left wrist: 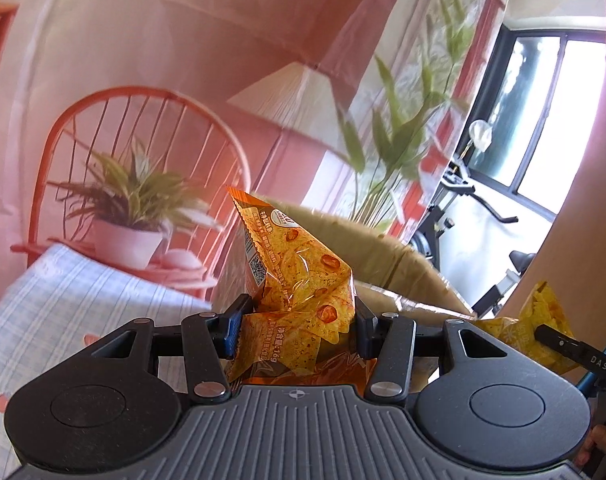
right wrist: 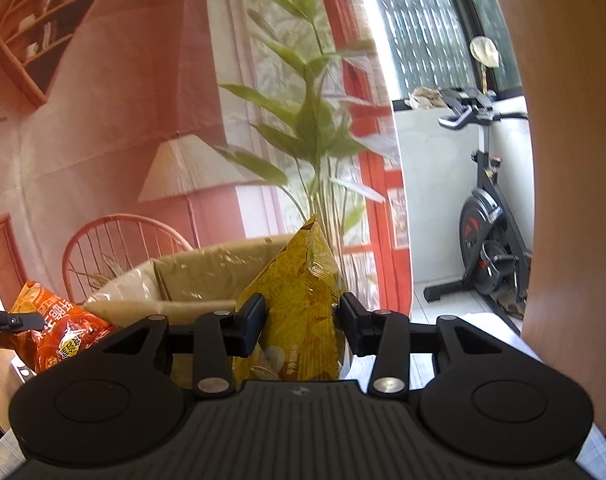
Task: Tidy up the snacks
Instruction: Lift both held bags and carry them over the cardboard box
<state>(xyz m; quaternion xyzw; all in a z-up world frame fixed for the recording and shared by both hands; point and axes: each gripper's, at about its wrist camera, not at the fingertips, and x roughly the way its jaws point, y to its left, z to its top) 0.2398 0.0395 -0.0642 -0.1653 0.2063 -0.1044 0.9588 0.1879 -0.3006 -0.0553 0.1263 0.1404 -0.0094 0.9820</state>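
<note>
The orange snack packet [left wrist: 299,280] is a crinkled foil bag printed with chips, red sauce blobs, a QR code and Chinese text, its serrated top corner pointing up and to the left; the left gripper [left wrist: 299,328] has its fingers [left wrist: 233,330] partly closed and pressed against the packet's lower sides, so the bag stands up between them and its bottom edge hangs toward the gripper body; the yellow chip packet [right wrist: 299,312] is a glossy bag with a ridged-chip pattern, rising to a pointed upper corner; the right gripper [right wrist: 301,322] clamps it at mid-height, fingers [right wrist: 253,320] narrowed onto both sides, with the lower part drooping below them; each held bag also shows at the edge of the other camera's view, the two side by side and apart; behind both packets sits an open cardboard box [right wrist: 191,280] with glossy tape on its flaps; a blue-and-white checked cloth [left wrist: 75,304] covers the tabletop on the left; the backdrop [left wrist: 163,80] is a printed scene of a pink room with a wicker chair, potted plants and a lamp; beyond its right edge stand an exercise bike [right wrist: 487,208] and a bright window [left wrist: 551,120].
</note>
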